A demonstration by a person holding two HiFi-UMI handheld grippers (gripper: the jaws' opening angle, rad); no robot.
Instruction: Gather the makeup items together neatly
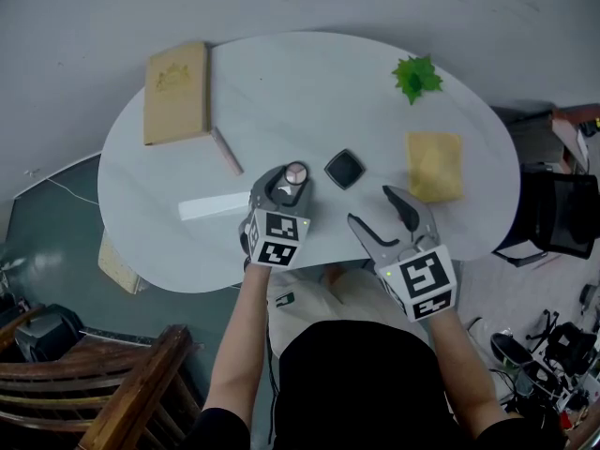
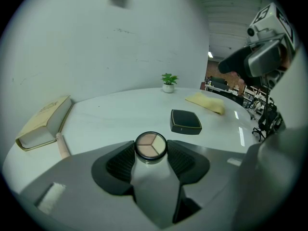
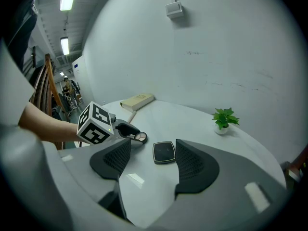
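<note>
A round eyeshadow compact (image 1: 295,172) (image 2: 150,144) with three shades sits between the tips of my left gripper (image 1: 286,187) (image 2: 150,154), whose pads close on its sides near the table's front edge. A black square compact (image 1: 344,169) (image 3: 164,152) lies flat on the white table (image 1: 309,92), just right of the round one. My right gripper (image 1: 373,206) (image 3: 152,145) hovers open a little in front of the black compact, with nothing between its fingers. A pink stick (image 1: 226,151) (image 2: 62,146) lies to the left, beside the book.
A tan book (image 1: 175,92) lies at the table's far left. A white strip (image 1: 214,206) rests left of my left gripper. A yellow cloth (image 1: 434,165) and a small green plant (image 1: 416,76) are at the right. A wooden chair (image 1: 103,382) stands below left.
</note>
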